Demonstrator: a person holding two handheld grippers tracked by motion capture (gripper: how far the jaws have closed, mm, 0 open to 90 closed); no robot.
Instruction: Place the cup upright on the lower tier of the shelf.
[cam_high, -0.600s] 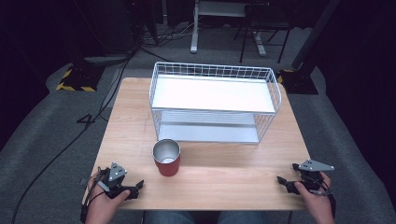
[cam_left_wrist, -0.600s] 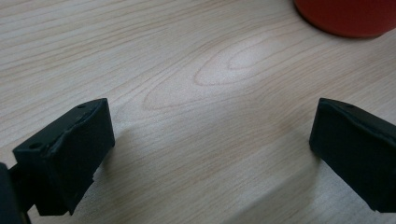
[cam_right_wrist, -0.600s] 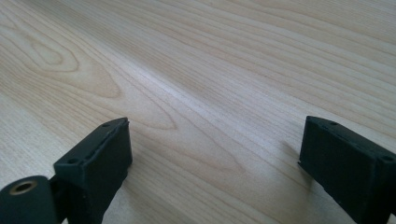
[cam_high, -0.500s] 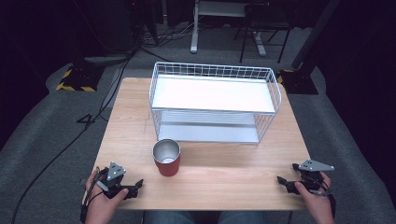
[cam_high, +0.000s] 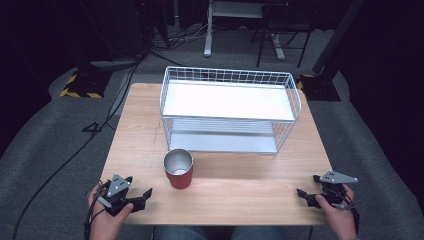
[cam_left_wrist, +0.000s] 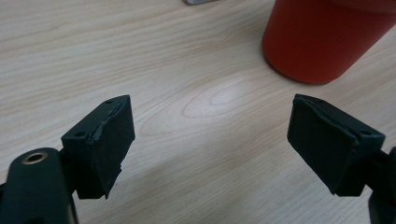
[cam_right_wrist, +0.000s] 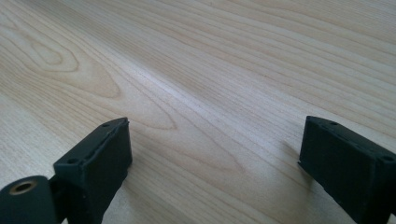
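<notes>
A red cup (cam_high: 178, 169) with a steel inside stands upright near the table's front, left of centre. My left gripper (cam_high: 141, 198) rests at the front left corner, open, its jaws pointing toward the cup and a short way from it. In the left gripper view the cup (cam_left_wrist: 324, 38) stands beyond the right jaw, with bare wood between the jaws of the gripper (cam_left_wrist: 212, 140). My right gripper (cam_high: 306, 196) lies at the front right corner, open. The right gripper view has only wood grain between its jaws (cam_right_wrist: 215, 163).
A white wire rack (cam_high: 230, 107) with two shelves takes up the back half of the wooden table (cam_high: 240, 185). Beyond the table are grey floor, cables and a stand's legs (cam_high: 240, 30).
</notes>
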